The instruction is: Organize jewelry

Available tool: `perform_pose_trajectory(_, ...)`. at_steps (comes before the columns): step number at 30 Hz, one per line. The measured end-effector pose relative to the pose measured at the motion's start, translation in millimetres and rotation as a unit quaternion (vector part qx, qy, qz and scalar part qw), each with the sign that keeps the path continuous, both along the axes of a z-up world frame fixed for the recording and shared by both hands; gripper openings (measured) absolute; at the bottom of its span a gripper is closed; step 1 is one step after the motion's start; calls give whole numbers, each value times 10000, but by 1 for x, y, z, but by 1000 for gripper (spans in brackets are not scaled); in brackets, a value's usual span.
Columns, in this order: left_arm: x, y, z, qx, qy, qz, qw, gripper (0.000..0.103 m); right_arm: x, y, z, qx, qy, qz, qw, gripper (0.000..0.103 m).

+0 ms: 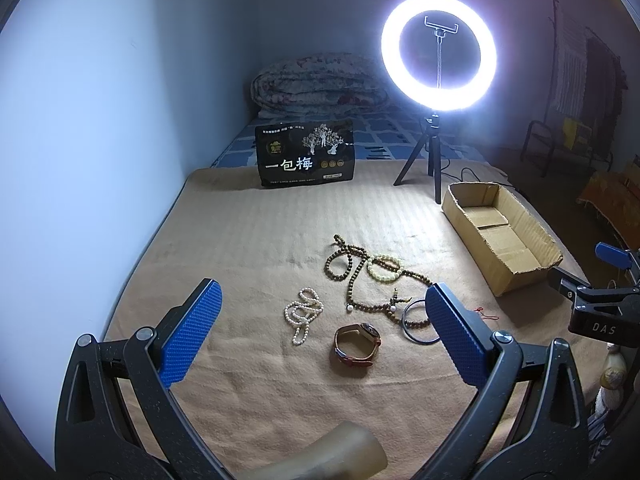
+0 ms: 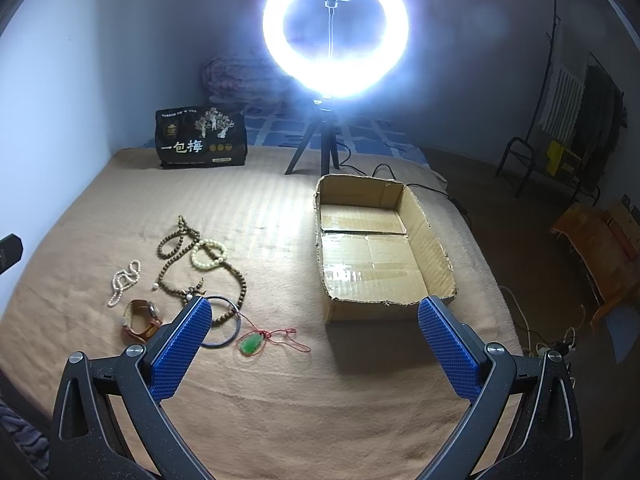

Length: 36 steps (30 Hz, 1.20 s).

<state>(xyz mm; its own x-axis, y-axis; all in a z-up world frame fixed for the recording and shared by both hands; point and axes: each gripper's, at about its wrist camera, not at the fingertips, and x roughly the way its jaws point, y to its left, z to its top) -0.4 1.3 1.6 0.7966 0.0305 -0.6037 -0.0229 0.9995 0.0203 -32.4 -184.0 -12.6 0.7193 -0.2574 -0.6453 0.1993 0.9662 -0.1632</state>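
Green pendant (image 2: 251, 345) on red cord, white pearls (image 2: 123, 282), tan blanket (image 2: 280, 420).

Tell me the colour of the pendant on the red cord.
Green pendant, clearest in the right wrist view.

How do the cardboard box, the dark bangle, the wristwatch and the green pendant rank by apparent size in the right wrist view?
1. cardboard box, clearly the largest.
2. dark bangle and wristwatch: they look about alike, and one of the tongs hides part of the bangle, so I do not rank them.
3. green pendant, the smallest, not counting its red cord.
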Motion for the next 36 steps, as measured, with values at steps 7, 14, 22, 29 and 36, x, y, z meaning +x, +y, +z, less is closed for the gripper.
perform_pose_trajectory(7, 10, 8, -6, -27, 49, 190, 9998, 103, 8, 0, -5, -34, 77, 56, 9999, 103)
perform_pose_trajectory(14, 26, 22, -20, -37, 330, 330, 9989, 103, 22, -1, -13, 110, 49, 448, 9989, 103)
perform_pose_trajectory(22, 48, 30, -44, -402, 846, 293, 9952, 103, 57, 2, -14, 333, 262, 924, 9948, 103)
perform_pose_trajectory(29, 66, 21, -72, -618, 1503, 14, 9867, 84, 96, 7, -31, 574, 815, 1286, 9867, 103)
perform_pose_trajectory(36, 82, 11, -102, -857, 2107, -256, 9735, 60, 131, 15, -60, 752, 1402, 1642, 9735, 97)
